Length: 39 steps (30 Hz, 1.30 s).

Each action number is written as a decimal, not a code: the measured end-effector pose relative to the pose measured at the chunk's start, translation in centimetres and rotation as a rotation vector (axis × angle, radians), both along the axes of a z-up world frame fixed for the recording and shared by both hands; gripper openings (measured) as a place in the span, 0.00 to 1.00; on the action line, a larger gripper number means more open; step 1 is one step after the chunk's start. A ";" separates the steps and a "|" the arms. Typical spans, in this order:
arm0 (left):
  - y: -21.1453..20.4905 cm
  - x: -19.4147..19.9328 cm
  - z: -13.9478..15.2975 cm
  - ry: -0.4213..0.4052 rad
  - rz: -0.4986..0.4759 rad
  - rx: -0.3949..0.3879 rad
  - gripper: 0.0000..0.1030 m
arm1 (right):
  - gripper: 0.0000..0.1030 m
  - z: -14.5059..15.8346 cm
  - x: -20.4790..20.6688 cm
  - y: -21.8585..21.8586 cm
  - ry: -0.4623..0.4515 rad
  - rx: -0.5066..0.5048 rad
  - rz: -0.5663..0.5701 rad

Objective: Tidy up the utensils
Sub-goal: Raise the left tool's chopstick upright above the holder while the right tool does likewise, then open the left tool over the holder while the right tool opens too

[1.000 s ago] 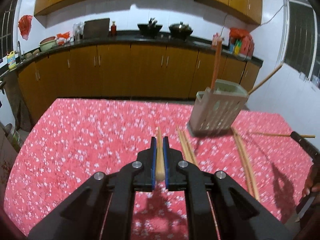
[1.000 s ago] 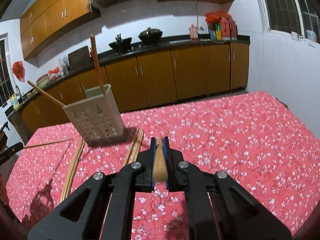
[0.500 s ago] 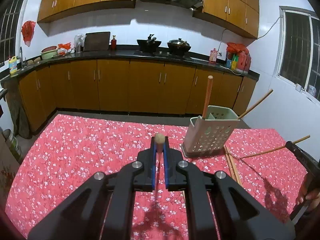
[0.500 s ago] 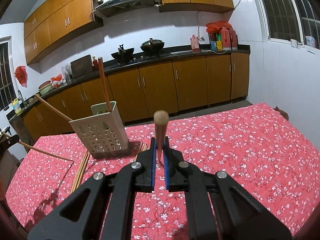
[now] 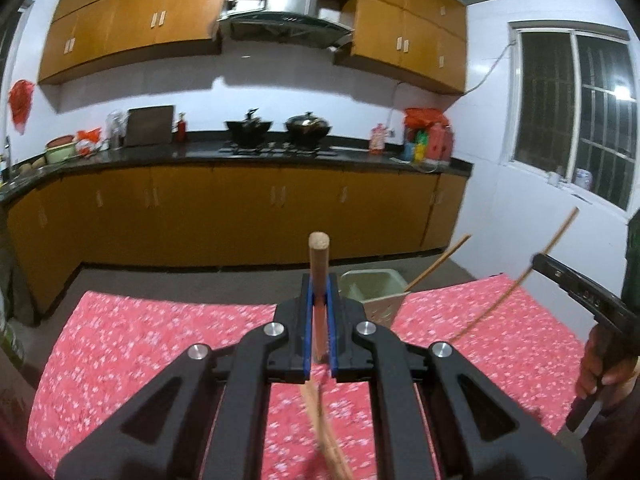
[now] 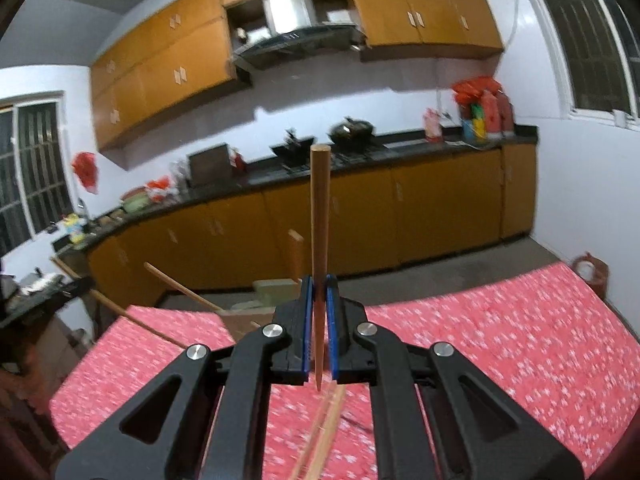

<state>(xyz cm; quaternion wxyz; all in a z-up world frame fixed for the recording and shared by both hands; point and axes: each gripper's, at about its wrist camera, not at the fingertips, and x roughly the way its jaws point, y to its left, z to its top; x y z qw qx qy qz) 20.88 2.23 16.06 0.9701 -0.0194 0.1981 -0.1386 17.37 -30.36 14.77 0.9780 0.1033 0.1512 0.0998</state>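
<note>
In the left wrist view my left gripper [image 5: 319,284] is shut on a wooden chopstick [image 5: 319,256] whose blunt end stands up above the jaws. A pale perforated utensil holder [image 5: 372,288] sits just behind it on the red floral table [image 5: 140,340], with a chopstick [image 5: 438,262] leaning out. My right gripper [image 6: 319,284] is shut on a second chopstick [image 6: 320,220], upright with its thin tip down. The holder [image 6: 276,290] is half hidden behind it. Loose chopsticks [image 6: 324,432] lie on the cloth below. Each gripper shows at the other view's edge.
The right gripper [image 5: 576,288], held by a person's hand [image 5: 600,368], fills the right edge of the left wrist view. A kitchen counter [image 5: 280,156] with two woks runs behind the table. The table's far edge is just past the holder. A red object [image 6: 592,276] stands by the far right corner.
Both grippers have risen and tipped upward. The two held chopsticks came off the cloth and swung from lying flat to standing upright. The holder has dropped lower in both views.
</note>
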 end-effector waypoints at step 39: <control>-3.4 9.2 -0.5 -0.050 0.067 -0.142 0.07 | 0.07 -1.5 9.8 5.7 0.017 -0.028 0.015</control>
